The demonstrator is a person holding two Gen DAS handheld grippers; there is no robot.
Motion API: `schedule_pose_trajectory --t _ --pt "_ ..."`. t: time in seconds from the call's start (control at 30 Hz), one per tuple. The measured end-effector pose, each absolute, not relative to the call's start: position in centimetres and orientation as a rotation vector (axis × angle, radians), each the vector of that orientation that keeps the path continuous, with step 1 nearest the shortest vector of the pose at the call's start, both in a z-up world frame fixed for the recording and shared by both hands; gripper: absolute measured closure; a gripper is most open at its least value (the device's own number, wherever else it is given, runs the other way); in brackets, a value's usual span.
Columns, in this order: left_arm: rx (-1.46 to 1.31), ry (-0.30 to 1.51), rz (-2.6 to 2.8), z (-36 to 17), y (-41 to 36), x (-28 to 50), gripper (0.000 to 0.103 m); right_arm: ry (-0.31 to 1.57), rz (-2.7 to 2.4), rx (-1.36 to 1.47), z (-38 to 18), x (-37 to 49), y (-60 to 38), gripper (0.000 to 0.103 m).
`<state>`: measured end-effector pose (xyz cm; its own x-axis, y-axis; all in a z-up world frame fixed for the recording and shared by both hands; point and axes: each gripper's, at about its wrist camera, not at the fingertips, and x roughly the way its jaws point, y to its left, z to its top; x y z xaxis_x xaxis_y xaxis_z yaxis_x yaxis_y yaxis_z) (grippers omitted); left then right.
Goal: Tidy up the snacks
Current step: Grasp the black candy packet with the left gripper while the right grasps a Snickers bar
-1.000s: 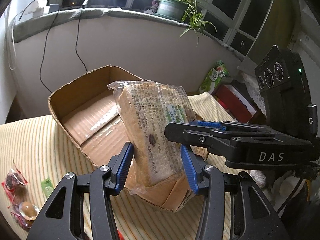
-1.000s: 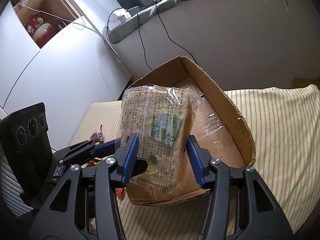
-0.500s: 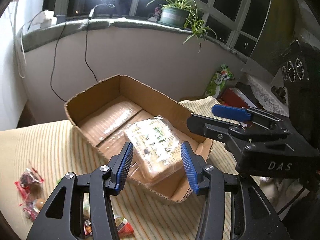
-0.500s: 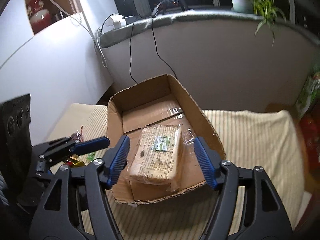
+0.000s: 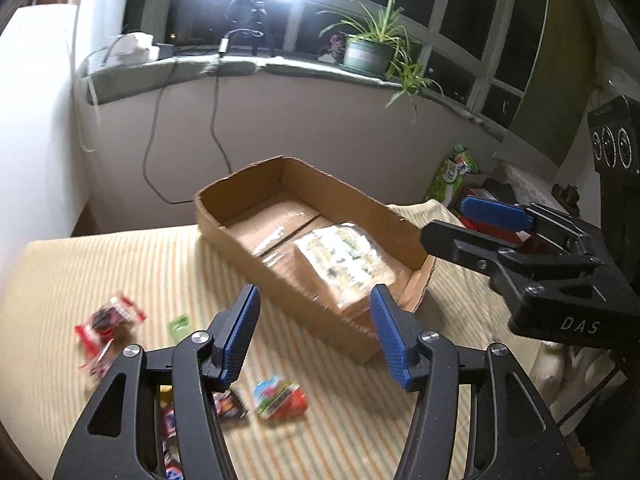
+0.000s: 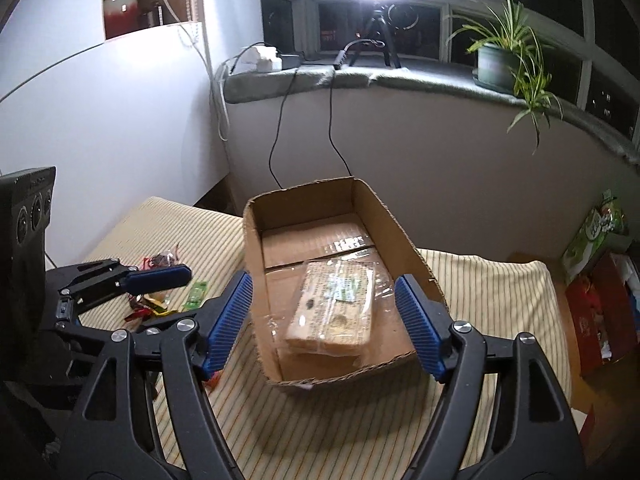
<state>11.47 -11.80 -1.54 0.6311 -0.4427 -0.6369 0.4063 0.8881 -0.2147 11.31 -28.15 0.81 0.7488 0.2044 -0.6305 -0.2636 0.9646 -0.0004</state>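
A: Nearest to the cardboard box (image 6: 416, 276), on this side of it: right gripper (image 6: 324, 320), jaws opening, nothing between them. Just empty air above the box's near end.

B: And the left gripper (image 5: 314, 336)? Also opening, also holding nothing. Hovering before the box's near long wall, a little toward the loose snacks.

A: Inside the box, at the near end: wrapped bread pack (image 6: 334, 312), lying flat on the box floor, touching no gripper. Far half of the box bare, only tape on the bottom.

B: Outside the box, on the striped cloth (image 5: 120, 272) at the left gripper's side: red snack packet (image 5: 110, 320), small green sachet (image 5: 180, 324), colourful packet (image 5: 280, 398), some more under the left gripper, blurred, hard to name.

A: Behind the box: wall, cables, window sill with potted plant (image 6: 504, 64).

B: Step in hand, probably: bread placed, release finished, moving away. Next, probably: choosing one loose packet beside the box, lowering open jaws around it, closing gently, carrying to the free far half.

A: Careful with thin wrappers: flat on cloth, easy to miss or to pinch the cloth together.
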Motion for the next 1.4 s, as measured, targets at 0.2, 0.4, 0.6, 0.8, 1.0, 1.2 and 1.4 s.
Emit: schedule_pose_trajectory --t 0.2,0.4,0.6,0.8,1.0,1.2,1.4 --pt "-0.070 0.726 -0.433 -1.3 -8.9 9.5 0.046 0.643 0.279 -0.127 1.2 9.2 -26.5 0.026" --pt "-0.099 0.719 -0.340 -1.5 -4.4 7.1 0.042 0.606 0.362 -0.165 0.7 6.6 -24.9 0.001" --pt "-0.142 0.736 -0.235 -2.5 0.5 4.9 0.042 0.666 0.490 -0.165 -1.0 4.8 -23.5 0.001" --pt "-0.159 0.776 -0.189 -4.6 2.7 3.1 0.042 0.760 0.603 -0.145 -3.8 3.2 -21.9 0.001" --pt "-0.196 0.843 -0.203 -7.7 3.3 1.7 0.051 0.819 0.662 -0.190 -6.6 1.8 -19.1 0.003" --pt "-0.174 0.899 -0.210 -10.0 2.8 1.0 0.060 0.880 0.727 -0.193 -8.2 2.6 -16.2 0.022" --pt "-0.126 0.918 -0.182 -11.1 2.7 1.4 0.064 0.915 0.765 -0.230 -9.5 3.7 -13.3 0.034"
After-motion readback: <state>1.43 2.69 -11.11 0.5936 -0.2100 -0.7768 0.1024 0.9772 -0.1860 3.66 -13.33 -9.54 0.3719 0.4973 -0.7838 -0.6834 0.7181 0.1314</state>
